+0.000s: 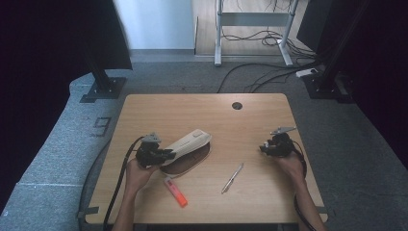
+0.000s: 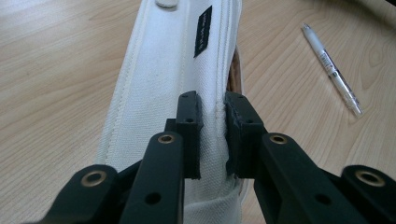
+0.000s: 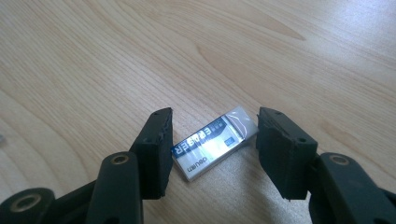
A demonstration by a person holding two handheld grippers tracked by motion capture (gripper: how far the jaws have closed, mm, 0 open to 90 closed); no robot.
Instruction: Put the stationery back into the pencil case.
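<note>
A cream canvas pencil case (image 1: 190, 141) lies left of the table's middle, its flap lifted over a brown inside (image 1: 188, 162). My left gripper (image 1: 166, 155) is shut on the flap's stitched edge; in the left gripper view the pads (image 2: 191, 116) pinch the canvas (image 2: 163, 70). At the right, my right gripper (image 1: 263, 147) points down at the table. In the right gripper view a small white and blue eraser (image 3: 212, 147) lies slantwise on the wood between the jaws, with a pad (image 3: 159, 140) touching each of its ends.
A clear pen (image 1: 233, 178) (image 2: 331, 70) lies between the two hands. An orange marker (image 1: 175, 191) rests near the front edge. The wooden table (image 1: 202, 110) has a cable hole (image 1: 236, 105) at the back. Cables and desk legs stand on the floor beyond.
</note>
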